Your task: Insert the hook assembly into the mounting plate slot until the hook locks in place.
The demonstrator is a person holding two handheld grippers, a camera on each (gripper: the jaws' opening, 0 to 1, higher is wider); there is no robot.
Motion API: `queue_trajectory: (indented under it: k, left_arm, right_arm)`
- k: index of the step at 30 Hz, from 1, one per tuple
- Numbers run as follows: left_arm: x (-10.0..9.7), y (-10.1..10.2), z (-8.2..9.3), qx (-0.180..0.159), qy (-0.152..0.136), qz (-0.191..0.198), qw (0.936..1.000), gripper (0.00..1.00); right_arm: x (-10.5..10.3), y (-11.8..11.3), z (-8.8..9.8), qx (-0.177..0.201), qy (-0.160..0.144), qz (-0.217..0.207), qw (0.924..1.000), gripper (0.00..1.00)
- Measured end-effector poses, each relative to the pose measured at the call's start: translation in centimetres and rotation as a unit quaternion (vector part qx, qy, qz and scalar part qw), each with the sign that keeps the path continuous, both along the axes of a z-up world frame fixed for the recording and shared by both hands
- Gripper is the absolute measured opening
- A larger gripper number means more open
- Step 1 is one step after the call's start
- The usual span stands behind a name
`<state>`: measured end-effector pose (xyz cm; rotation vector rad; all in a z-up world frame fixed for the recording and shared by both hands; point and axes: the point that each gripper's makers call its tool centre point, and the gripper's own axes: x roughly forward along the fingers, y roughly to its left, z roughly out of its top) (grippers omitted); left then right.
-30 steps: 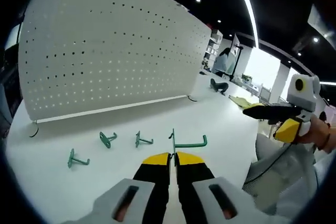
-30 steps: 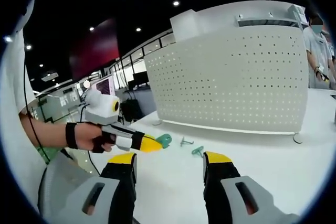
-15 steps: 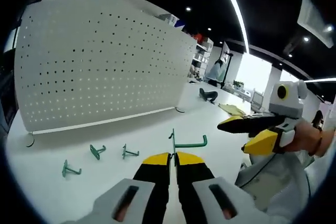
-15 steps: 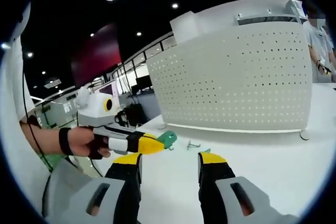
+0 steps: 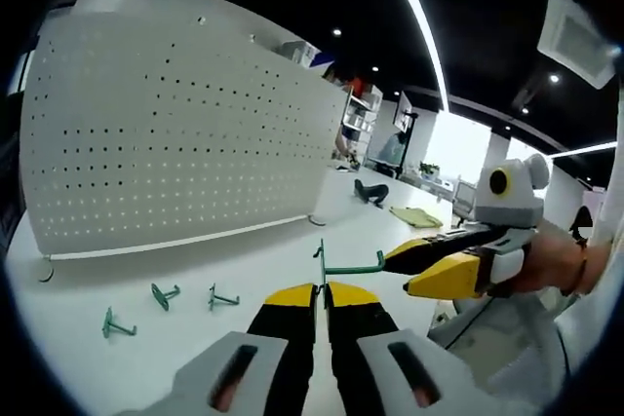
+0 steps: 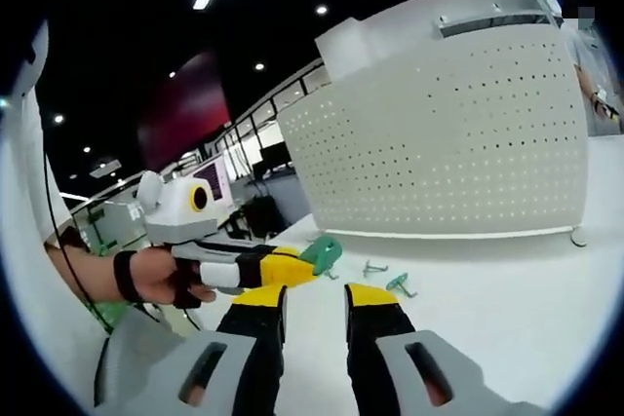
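Left hand-held gripper (image 5: 321, 289) clamped tight on green wire hook (image 5: 349, 265), held up in front of the white perforated mounting plate (image 5: 175, 133). Right hand-held gripper (image 6: 314, 291) narrowly parted, gripping nothing, closing toward that hook. Three spare hooks (image 5: 161, 294) lying on the bench (image 5: 263, 241) below the plate. Likely light, stiff, slippery wire; best pinched at the straight shank, leaving the tab end free for the slot.

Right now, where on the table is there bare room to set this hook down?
Bare tabletop runs between the pegboard base and the left gripper. More lies right of the loose green hooks in the right gripper view. It is crowded around the held green hook, where the right gripper closes in.
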<state>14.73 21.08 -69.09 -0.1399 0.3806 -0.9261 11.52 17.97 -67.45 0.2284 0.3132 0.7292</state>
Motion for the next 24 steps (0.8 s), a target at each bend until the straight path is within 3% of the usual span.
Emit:
queue_trajectory:
  k: [15, 24]
  left_arm:
    - [-1.1, -1.6, 0.6, -0.005, -0.02, -0.025, 0.9995, 0.04]
    - [-1.6, -2.2, 1.0, 0.0, -0.049, -0.035, 0.9982, 0.04]
  right_arm:
    - [0.4, 0.4, 0.6, 0.025, 0.012, -0.004, 0.9996, 0.13]
    - [0.5, 0.2, 0.0, 0.034, 0.041, -0.016, 0.9984, 0.05]
